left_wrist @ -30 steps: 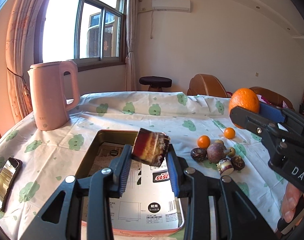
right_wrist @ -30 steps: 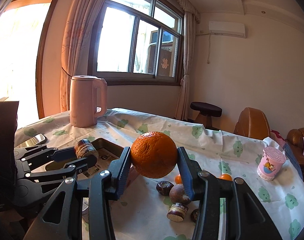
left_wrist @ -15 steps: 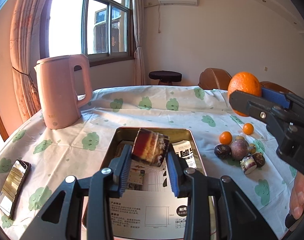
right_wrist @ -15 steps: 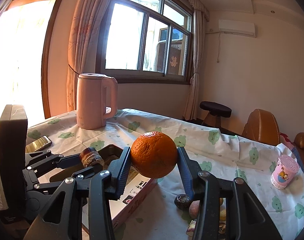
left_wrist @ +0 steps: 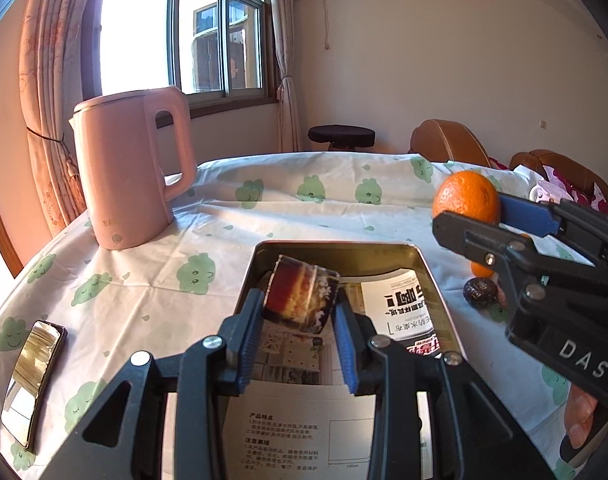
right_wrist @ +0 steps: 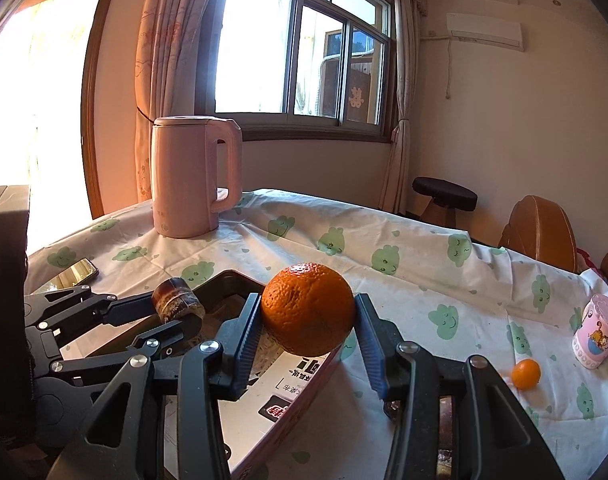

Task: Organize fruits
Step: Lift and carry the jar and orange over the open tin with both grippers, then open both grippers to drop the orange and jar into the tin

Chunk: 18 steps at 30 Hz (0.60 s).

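Both hands loaded right now. My left gripper [left_wrist: 299, 330] is clamped narrow on a short brown cut chunk [left_wrist: 301, 300], some kind of striped fruit piece (can't say which), and my right gripper [right_wrist: 308, 338] has its fingers pinched around a big orange [right_wrist: 308, 308], pads pressing on both sides.

Step-wise I'd call this the drop-off: both pieces hang over the metal tin [left_wrist: 432, 276], which sits mid-table with printed paper lining the bottom. The chunk is over the far left part of the tin, clear of the floor. The orange is above the tin's near right wall, about over the edge rather than properly inside.

Next move, I think: lower the chunk, open up, and nudge the orange further left over the tin before letting go, otherwise it could roll off the rim onto the tablecloth [right_wrist: 404, 264].

Orientation: the chunk is a stubby cylinder, its axis running roughly away from me and tipped up, one cut face toward the camera. The orange is round, so no real long axis.

Small oranges and dark fruit [left_wrist: 480, 292] wait on the right of the tin.
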Motion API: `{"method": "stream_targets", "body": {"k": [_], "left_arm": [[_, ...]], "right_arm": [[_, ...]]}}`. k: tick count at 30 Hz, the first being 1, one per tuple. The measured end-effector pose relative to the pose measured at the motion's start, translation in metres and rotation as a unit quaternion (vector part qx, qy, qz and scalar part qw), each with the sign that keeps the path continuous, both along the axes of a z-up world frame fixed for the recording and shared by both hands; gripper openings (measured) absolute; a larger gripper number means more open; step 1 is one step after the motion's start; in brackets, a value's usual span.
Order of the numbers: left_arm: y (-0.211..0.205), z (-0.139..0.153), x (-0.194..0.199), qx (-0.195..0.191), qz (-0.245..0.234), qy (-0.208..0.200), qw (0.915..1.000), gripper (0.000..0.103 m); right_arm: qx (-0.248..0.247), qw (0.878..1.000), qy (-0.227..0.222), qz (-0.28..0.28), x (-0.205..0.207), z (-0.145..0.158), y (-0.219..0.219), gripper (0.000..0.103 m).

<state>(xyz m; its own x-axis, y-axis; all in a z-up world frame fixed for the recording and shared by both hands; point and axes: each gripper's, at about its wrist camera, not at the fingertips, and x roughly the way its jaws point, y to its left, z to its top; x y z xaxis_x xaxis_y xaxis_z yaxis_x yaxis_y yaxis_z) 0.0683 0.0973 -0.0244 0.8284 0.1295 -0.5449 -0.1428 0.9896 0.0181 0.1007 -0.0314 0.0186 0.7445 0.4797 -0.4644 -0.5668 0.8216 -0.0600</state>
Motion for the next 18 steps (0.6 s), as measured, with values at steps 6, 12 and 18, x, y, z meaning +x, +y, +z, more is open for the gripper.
{"method": "stream_targets", "body": {"k": [6,12,18], "left_arm": [[0.003,-0.003,0.004,0.000,-0.002,0.010,0.9999,0.036],[0.005,-0.008,0.008,0.000,-0.002,0.022,0.9998,0.036],[0.006,-0.015,0.012,0.000,-0.005,0.037,0.9993,0.036]], "right_arm": [[-0.006,1.000,0.026,0.007,0.011,-0.012,0.009,0.048],[-0.010,0.999,0.046,0.010,0.017,-0.022,0.015,0.048],[-0.017,0.998,0.060,0.015,0.022,-0.030,0.021,0.048]]}}
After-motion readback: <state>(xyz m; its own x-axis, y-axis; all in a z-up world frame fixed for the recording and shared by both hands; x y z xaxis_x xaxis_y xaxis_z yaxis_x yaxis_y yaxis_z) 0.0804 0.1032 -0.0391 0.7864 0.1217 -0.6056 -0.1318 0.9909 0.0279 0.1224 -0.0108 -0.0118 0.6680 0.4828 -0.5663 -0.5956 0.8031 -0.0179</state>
